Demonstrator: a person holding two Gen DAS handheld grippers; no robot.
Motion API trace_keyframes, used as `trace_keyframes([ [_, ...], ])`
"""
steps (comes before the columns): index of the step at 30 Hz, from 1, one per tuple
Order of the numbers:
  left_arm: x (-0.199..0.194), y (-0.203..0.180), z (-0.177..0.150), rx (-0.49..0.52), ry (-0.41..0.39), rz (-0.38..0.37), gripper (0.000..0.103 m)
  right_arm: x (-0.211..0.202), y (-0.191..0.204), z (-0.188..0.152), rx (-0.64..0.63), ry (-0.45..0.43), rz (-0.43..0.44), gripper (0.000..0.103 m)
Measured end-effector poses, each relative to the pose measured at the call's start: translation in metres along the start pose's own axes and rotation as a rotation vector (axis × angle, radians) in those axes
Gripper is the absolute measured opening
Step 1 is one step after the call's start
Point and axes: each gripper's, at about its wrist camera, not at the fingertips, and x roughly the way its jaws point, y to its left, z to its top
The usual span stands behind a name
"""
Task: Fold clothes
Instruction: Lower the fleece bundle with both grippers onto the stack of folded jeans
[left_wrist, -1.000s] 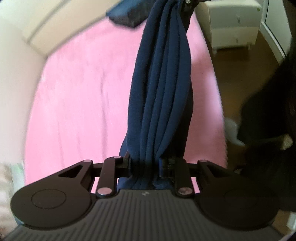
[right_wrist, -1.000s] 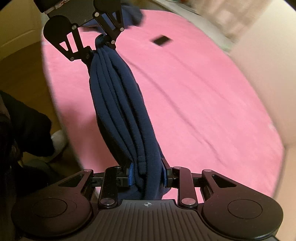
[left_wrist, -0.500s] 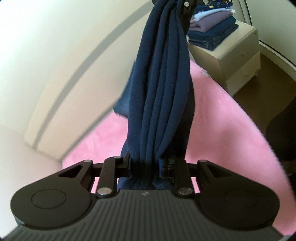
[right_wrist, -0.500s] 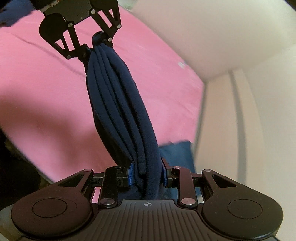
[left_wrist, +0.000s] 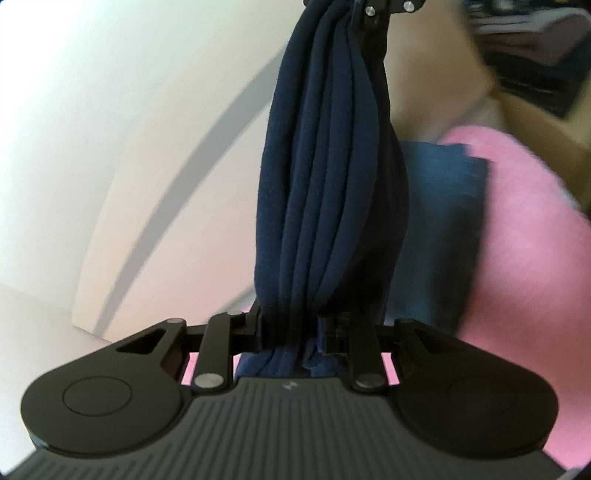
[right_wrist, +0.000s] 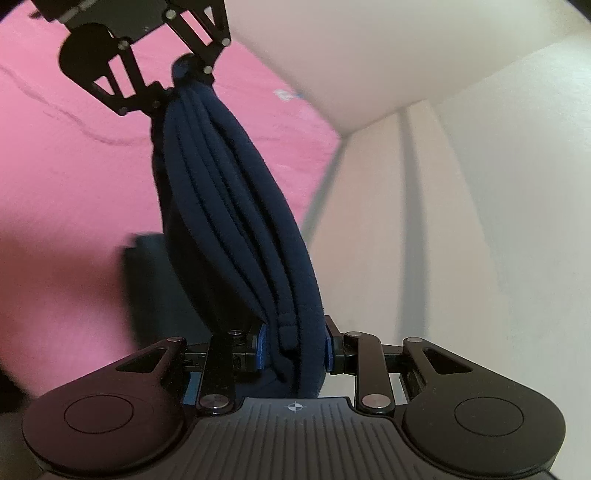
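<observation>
Both ends stay clamped, my left hand-held gripper (left_wrist: 295, 338) and right hand-held gripper (right_wrist: 293, 350) on the bunched navy garment (left_wrist: 325, 192), now swung past the pink bed (left_wrist: 524, 229) toward the wall, so I judge it folded and carried.

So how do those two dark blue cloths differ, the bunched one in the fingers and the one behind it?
The held garment is navy, gathered into rope-like folds and stretched in the air between the left gripper and right gripper. The other cloth looks lighter blue, flatter, blurred, on the pink bed. Both are blue fabric.
</observation>
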Motion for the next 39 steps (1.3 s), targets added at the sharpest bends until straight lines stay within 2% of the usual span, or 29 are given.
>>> trace_keyframes([
  [2, 0.037, -0.005, 0.005, -0.002, 0.002, 0.026, 0.022, 0.027, -0.005, -0.020, -0.004, -0.026, -0.046, 0.028],
  [4, 0.079, -0.026, 0.002, -0.012, 0.019, 0.002, 0.022, 0.064, 0.006, -0.045, 0.006, -0.038, -0.056, 0.027],
  [7, 0.141, -0.081, -0.009, 0.007, 0.089, -0.116, 0.023, 0.123, 0.048, -0.085, 0.012, -0.006, 0.032, 0.027],
  [9, 0.160, -0.111, -0.013, 0.039, 0.110, -0.169, 0.023, 0.153, 0.077, -0.107, 0.012, 0.054, 0.126, 0.027],
  [11, 0.161, -0.126, -0.016, 0.066, 0.100, -0.149, 0.023, 0.158, 0.086, -0.115, 0.050, 0.067, 0.145, 0.028],
  [13, 0.156, -0.125, -0.020, 0.067, 0.091, -0.134, 0.023, 0.160, 0.086, -0.117, 0.094, 0.065, 0.149, 0.029],
  [15, 0.154, -0.117, -0.022, 0.098, 0.090, -0.124, 0.023, 0.162, 0.075, -0.109, 0.122, 0.061, 0.150, 0.029],
  [18, 0.135, -0.090, -0.044, 0.098, 0.090, -0.121, 0.023, 0.164, 0.075, -0.085, 0.155, 0.053, 0.145, 0.029],
  [21, 0.141, -0.100, -0.046, 0.119, 0.095, -0.138, 0.023, 0.171, 0.084, -0.095, 0.152, 0.081, 0.158, 0.029],
  [23, 0.142, -0.109, -0.048, 0.124, 0.097, -0.146, 0.028, 0.174, 0.089, -0.100, 0.136, 0.100, 0.167, 0.030],
  [25, 0.137, -0.114, -0.051, 0.120, 0.091, -0.145, 0.034, 0.173, 0.093, -0.104, 0.116, 0.108, 0.175, 0.033],
  [27, 0.132, -0.116, -0.056, 0.107, 0.087, -0.146, 0.035, 0.172, 0.097, -0.106, 0.098, 0.114, 0.184, 0.037],
  [31, 0.126, -0.117, -0.057, 0.063, 0.110, -0.155, 0.036, 0.169, 0.104, -0.112, 0.128, 0.131, 0.206, 0.042],
  [35, 0.110, -0.104, -0.058, -0.028, 0.136, -0.191, 0.037, 0.155, 0.092, -0.112, 0.247, 0.163, 0.254, 0.064],
  [37, 0.094, -0.092, -0.055, -0.114, 0.159, -0.211, 0.037, 0.146, 0.083, -0.114, 0.343, 0.168, 0.271, 0.065],
  [39, 0.084, -0.081, -0.054, -0.262, 0.179, -0.242, 0.036, 0.139, 0.073, -0.114, 0.452, 0.168, 0.290, 0.065],
])
